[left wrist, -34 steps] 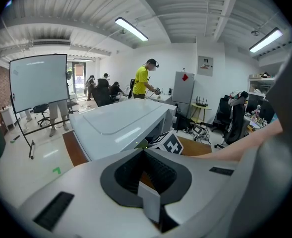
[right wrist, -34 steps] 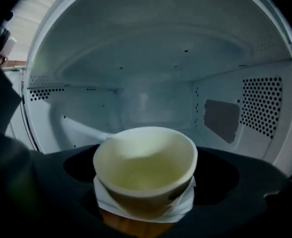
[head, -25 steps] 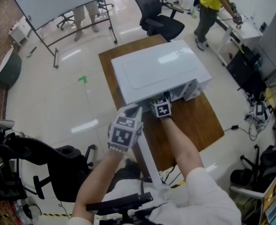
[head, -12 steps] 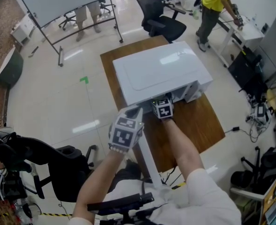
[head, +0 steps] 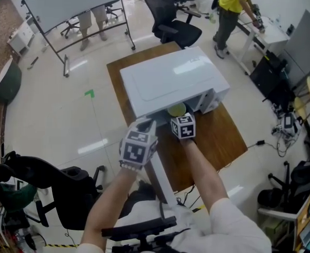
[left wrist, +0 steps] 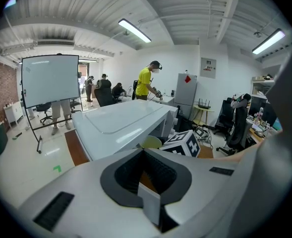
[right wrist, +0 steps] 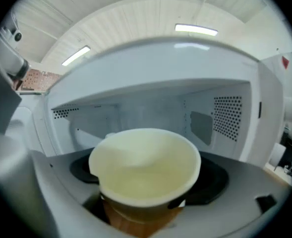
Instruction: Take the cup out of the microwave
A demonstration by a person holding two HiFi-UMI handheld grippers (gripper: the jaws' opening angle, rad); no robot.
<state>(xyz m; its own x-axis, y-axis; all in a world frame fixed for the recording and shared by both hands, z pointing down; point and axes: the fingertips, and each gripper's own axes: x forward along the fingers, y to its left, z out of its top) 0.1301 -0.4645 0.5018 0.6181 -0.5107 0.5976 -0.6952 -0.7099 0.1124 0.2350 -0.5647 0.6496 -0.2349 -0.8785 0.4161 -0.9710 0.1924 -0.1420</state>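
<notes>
Item, cup: sat at microwave mouth, R claw jaws just closed in and clamped on its wall, L claw shut on door edge at 7 o'clock; step was withdrawal, and I judged next move needed a level pull toward 6 o'clock.

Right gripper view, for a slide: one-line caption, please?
Right gripper, fingers just closed on the cup, holds it at the open microwave's mouth.
</notes>
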